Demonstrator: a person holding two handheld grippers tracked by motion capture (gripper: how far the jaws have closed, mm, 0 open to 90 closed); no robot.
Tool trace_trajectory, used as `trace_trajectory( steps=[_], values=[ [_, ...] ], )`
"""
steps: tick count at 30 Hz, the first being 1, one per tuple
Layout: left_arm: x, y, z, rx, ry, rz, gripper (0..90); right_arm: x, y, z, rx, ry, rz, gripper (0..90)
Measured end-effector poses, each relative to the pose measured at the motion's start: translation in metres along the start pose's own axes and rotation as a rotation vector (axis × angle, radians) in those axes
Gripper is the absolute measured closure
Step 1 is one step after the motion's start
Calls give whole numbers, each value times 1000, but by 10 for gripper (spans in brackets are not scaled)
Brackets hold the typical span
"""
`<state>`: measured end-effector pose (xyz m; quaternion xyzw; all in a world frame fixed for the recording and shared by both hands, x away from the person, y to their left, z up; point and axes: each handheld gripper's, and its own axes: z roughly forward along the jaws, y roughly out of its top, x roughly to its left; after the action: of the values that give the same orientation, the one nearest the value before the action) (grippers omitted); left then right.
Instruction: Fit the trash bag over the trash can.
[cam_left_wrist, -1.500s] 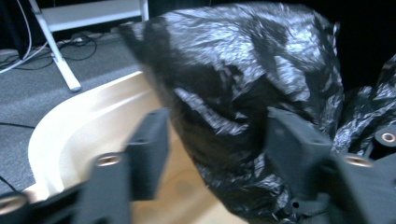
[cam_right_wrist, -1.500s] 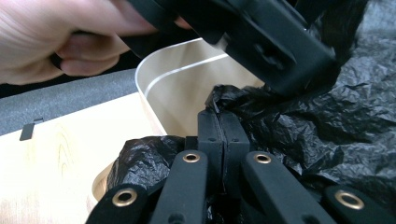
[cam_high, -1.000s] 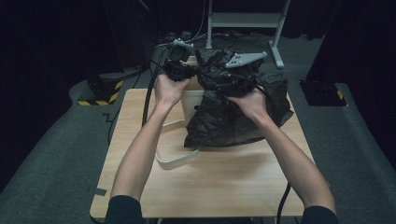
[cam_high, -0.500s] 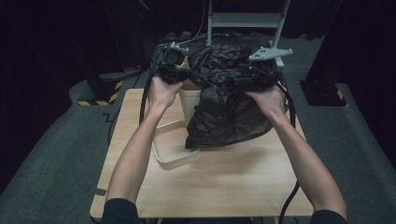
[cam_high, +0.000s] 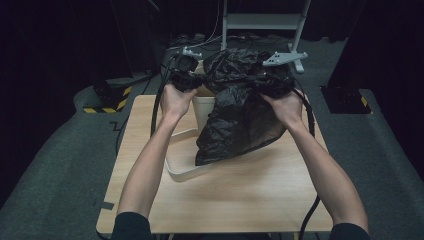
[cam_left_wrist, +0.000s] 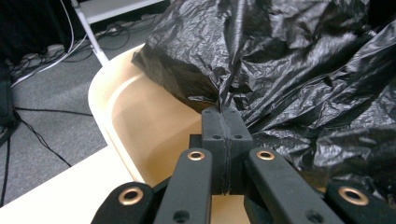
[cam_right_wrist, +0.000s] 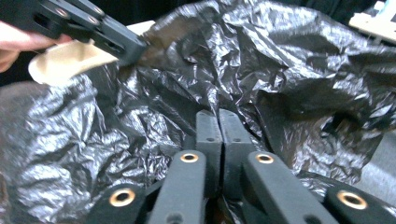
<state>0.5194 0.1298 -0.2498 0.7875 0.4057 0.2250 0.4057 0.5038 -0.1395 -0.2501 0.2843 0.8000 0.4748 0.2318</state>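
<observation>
A crumpled black plastic bag (cam_high: 240, 115) hangs over a cream bin (cam_high: 202, 107) at the far middle of the wooden table (cam_high: 240, 200). My left gripper (cam_high: 196, 77) is at the bag's left top edge. In the left gripper view it (cam_left_wrist: 225, 112) is shut on a pinch of bag (cam_left_wrist: 299, 60) above the bin's rim (cam_left_wrist: 107, 102). My right gripper (cam_high: 267, 82) is at the bag's right top. Its jaws (cam_right_wrist: 218, 114) have just been closing and now meet on a fold of the bag (cam_right_wrist: 289, 70). The left gripper (cam_right_wrist: 135, 46) shows across the bag.
A cream curved lid piece (cam_high: 175, 165) lies on the table in front of the bin, partly under the bag. A white metal stand (cam_high: 260, 20) and cables sit on the floor behind the table. Black cables trail from both grippers.
My right hand has moved to the right, spreading the bag's top wider. Its gripper let go and took hold again farther right. The left hand has stayed put.
</observation>
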Motion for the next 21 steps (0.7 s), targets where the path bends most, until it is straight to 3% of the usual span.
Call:
trace_trajectory(
  steps=[2, 4, 6, 9, 14, 18, 21],
  values=[
    [1, 0, -1, -9, -14, -7, 864, 3, 3, -3, -15, -1, -15, 895],
    [3, -2, -4, -41, -37, -39, 776, 6, 7, -3, -28, 6, -20, 897],
    [2, -2, -11, -77, -32, -59, 670, 8, 12, -1, -29, 23, -14, 897],
    [-3, 0, -24, -124, -34, -56, 517, 10, 18, 8, -16, 39, 4, 898],
    [-14, 1, -34, -139, -111, -43, 361, 12, 22, 24, 20, 44, 21, 898],
    [-26, 0, -31, -119, -116, -11, 362, 11, 21, 39, 62, 48, 37, 897],
    [-31, -2, -24, -84, -133, 2, 468, 12, 19, 45, 88, 56, 35, 892]
  ],
)
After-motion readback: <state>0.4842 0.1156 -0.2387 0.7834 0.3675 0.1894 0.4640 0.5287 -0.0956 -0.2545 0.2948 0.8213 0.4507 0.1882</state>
